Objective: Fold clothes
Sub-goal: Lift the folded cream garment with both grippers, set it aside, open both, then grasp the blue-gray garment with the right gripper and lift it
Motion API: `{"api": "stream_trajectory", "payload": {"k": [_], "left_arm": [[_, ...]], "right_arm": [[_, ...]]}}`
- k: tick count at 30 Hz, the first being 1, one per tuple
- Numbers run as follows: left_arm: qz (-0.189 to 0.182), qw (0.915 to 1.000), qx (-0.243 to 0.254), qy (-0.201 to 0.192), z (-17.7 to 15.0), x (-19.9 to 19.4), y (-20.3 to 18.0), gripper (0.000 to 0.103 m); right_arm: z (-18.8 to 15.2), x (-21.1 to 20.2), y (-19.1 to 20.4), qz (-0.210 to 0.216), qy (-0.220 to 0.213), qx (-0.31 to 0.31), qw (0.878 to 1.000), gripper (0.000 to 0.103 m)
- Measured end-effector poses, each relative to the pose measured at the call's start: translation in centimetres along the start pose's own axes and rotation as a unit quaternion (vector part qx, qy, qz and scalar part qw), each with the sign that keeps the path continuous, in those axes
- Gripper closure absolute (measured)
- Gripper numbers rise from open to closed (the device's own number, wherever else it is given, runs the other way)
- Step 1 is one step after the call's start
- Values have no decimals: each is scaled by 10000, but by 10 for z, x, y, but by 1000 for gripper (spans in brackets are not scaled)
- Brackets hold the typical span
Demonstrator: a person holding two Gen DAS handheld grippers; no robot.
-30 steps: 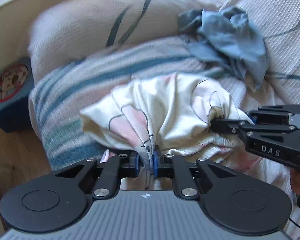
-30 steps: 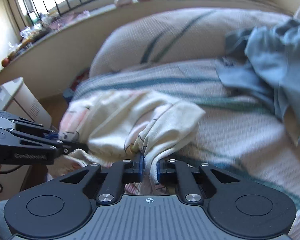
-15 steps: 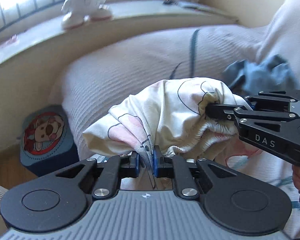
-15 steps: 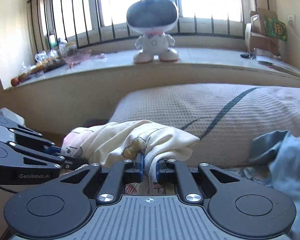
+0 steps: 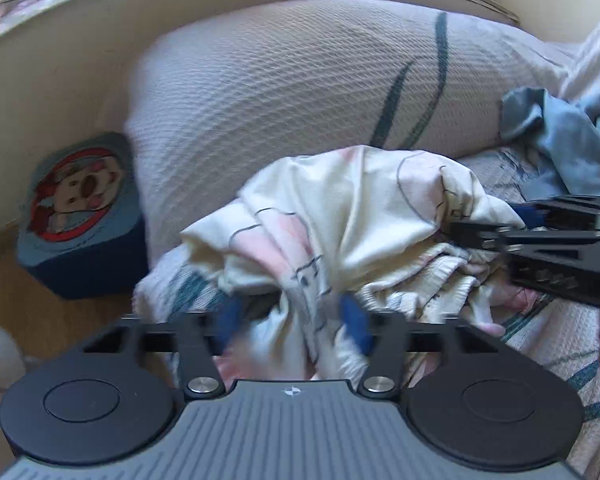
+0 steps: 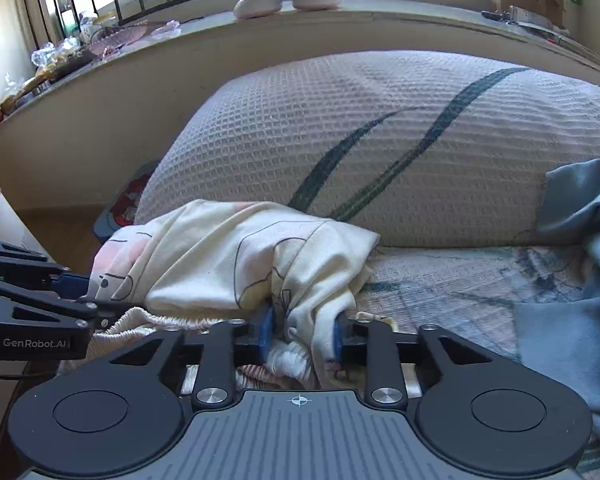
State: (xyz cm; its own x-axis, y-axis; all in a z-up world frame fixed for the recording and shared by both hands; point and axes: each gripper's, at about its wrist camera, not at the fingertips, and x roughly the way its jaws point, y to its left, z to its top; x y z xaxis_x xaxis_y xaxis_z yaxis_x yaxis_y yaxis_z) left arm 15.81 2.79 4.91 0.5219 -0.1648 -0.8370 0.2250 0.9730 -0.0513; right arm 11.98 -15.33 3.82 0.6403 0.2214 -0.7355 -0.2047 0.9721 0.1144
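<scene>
Writing: on the side of the left gripper (image 6: 96,304) we read "GenRobot.AI" in pale letters; the lettering on the side of the right gripper (image 5: 484,236) is too blurred for us to read.
Left fingers: we see the two blue pads (image 5: 354,322) standing well apart, with a twist of the cream garment with pink patches and thin dark line drawings (image 5: 340,216) hanging loose between them; neither pad presses the cloth.
Right fingers: here too the blue pads (image 6: 266,330) are spread, and a fold of the same garment drops through the gap, brushing both pads without being pinched.
Left gripper pose: we find it low, pointing forward over the near edge of the bed, level with the garment's left end.
Right gripper pose: it comes in sideways from the right in the left wrist view, its tips at the garment's right end beside a ruffled elastic hem (image 6: 148,320).
Garment: it lies bunched on the white waffle-weave bed cover with teal stripes (image 6: 440,280), just in front of a large waffle-weave pillow with dark teal leaf strokes (image 6: 380,132).
Nearby: a crumpled grey-blue cloth (image 5: 564,140) sits on the bed to the right, apart from the garment.
Floor: a blue cushion with a cartoon face in a red ring (image 5: 76,204) rests beside the bed.
</scene>
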Motion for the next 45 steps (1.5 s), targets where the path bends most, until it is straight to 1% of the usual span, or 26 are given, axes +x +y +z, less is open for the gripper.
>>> {"api": "stream_trajectory", "payload": {"k": [2, 3, 5, 6, 8, 10, 12, 15, 19, 22, 25, 29, 32, 33, 34, 35, 38, 41, 45], "left_arm": [[55, 10000, -1, -36, -8, -14, -1, 32], [51, 10000, -27, -46, -13, -23, -3, 31], [11, 9999, -56, -96, -22, -38, -6, 23], [-27, 9999, -46, -126, -27, -46, -10, 22], [-140, 9997, 26, -178, -35, -61, -22, 21], [-300, 9992, 200, -198, -43, -73, -39, 19], [-484, 9978, 414, -191, -52, -81, -60, 18], [-729, 9948, 706, -112, -67, -84, -93, 17], [-957, 9907, 967, 44, -86, -79, -126, 16], [-1038, 9895, 996, 133, -96, -76, -136, 16], [-1037, 9900, 936, 217, -102, -73, -137, 16], [-1021, 9911, 786, 321, -103, -69, -130, 16], [-980, 9922, 673, 377, -102, -66, -126, 16], [-964, 9925, 647, 382, -102, -66, -125, 16], [-949, 9928, 627, 371, -102, -66, -124, 16], [-934, 9931, 609, 352, -102, -67, -123, 16], [-918, 9938, 561, 264, -101, -74, -122, 16], [-917, 9940, 569, 176, -100, -84, -121, 16], [-914, 9935, 672, 20, -101, -100, -124, 16]], "right_arm": [[-3, -18, -7, -91, -101, 43, 9999, 56], [-6, -27, -12, -116, -133, 53, 9998, 56], [-14, -47, -23, -210, -202, 59, 9996, 56], [-18, -58, -29, -294, -256, 53, 9992, 56], [-24, -78, -44, -552, -365, 44, 9978, 56], [-33, -95, -59, -821, -405, 78, 9958, 56], [-42, -108, -74, -1102, -354, 36, 9933, 51], [-56, -124, -97, -1556, -290, -55, 9874, 48], [-65, -126, -114, -1982, -228, -298, 9794, 48], [-70, -117, -117, -2175, -170, -621, 9739, 49], [-73, -101, -118, -2325, -46, -851, 9689, 49], [-74, -84, -122, -2472, -6, -909, 9647, 50], [-74, -75, -127, -2534, 22, -930, 9629, 52], [-74, -73, -130, -2552, 28, -914, 9626, 60], [-74, -71, -133, -2569, 36, -897, 9623, 65], [-73, -70, -136, -2591, 42, -862, 9620, 74], [-67, -78, -145, -2453, -11, -479, 9683, 85], [-58, -102, -143, -2049, -181, -113, 9785, 88], [-54, -138, -122, -1036, -215, 222, 9941, 90]]}}
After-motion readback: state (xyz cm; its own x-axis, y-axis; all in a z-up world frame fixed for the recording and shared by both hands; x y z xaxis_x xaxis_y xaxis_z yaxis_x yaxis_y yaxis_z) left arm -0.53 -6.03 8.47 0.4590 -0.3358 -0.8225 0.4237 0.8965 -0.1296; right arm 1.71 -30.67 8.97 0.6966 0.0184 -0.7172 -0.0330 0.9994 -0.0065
